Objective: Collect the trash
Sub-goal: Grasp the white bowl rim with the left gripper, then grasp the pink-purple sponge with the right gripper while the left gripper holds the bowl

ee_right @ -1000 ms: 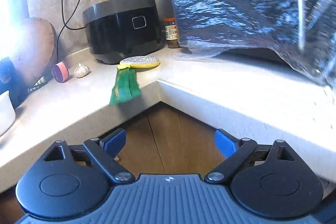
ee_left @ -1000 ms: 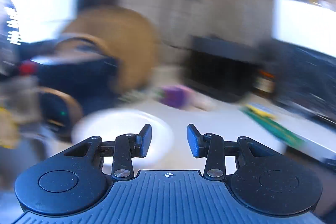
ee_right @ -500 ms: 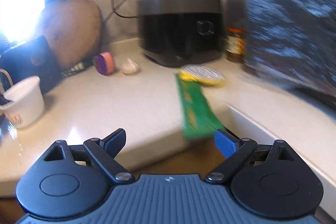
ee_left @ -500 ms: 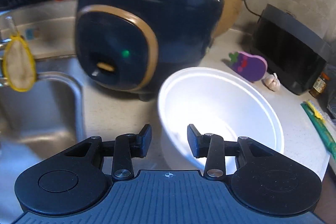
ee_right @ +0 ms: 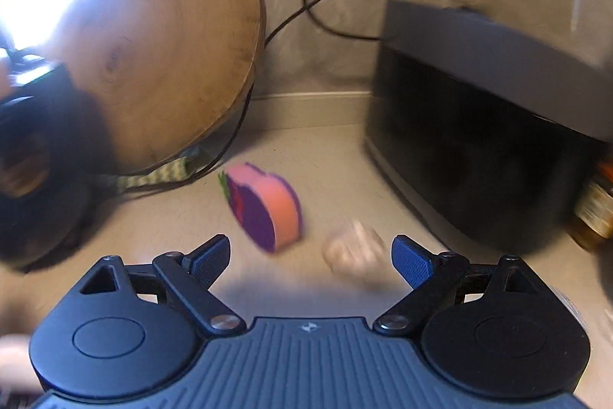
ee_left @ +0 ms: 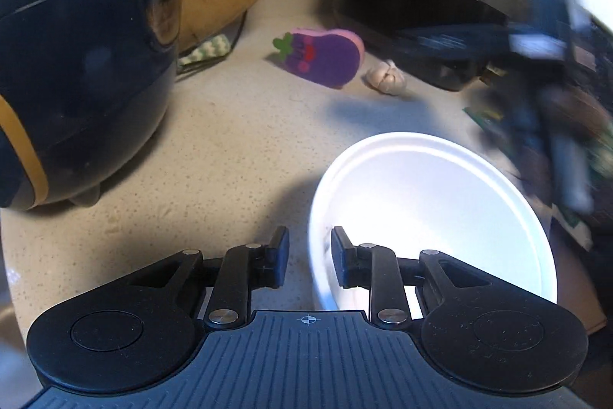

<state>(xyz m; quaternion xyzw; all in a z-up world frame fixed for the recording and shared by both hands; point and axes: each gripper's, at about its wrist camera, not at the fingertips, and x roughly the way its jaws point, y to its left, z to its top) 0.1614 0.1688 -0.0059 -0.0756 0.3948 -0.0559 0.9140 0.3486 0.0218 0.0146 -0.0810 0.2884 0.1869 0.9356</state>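
The white bowl sits on the bench at four o'clock; the left gripper straddles its near rim, fingers narrowly parted. The right gripper, fingers spread wide, hovers before the purple sponge and garlic.

light: window glare upper-left, right view | blur: heavy, right view | edges: fisheye-bent

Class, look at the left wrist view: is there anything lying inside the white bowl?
No. The white bowl shows only its bare white inside, and the left gripper straddles its near rim.
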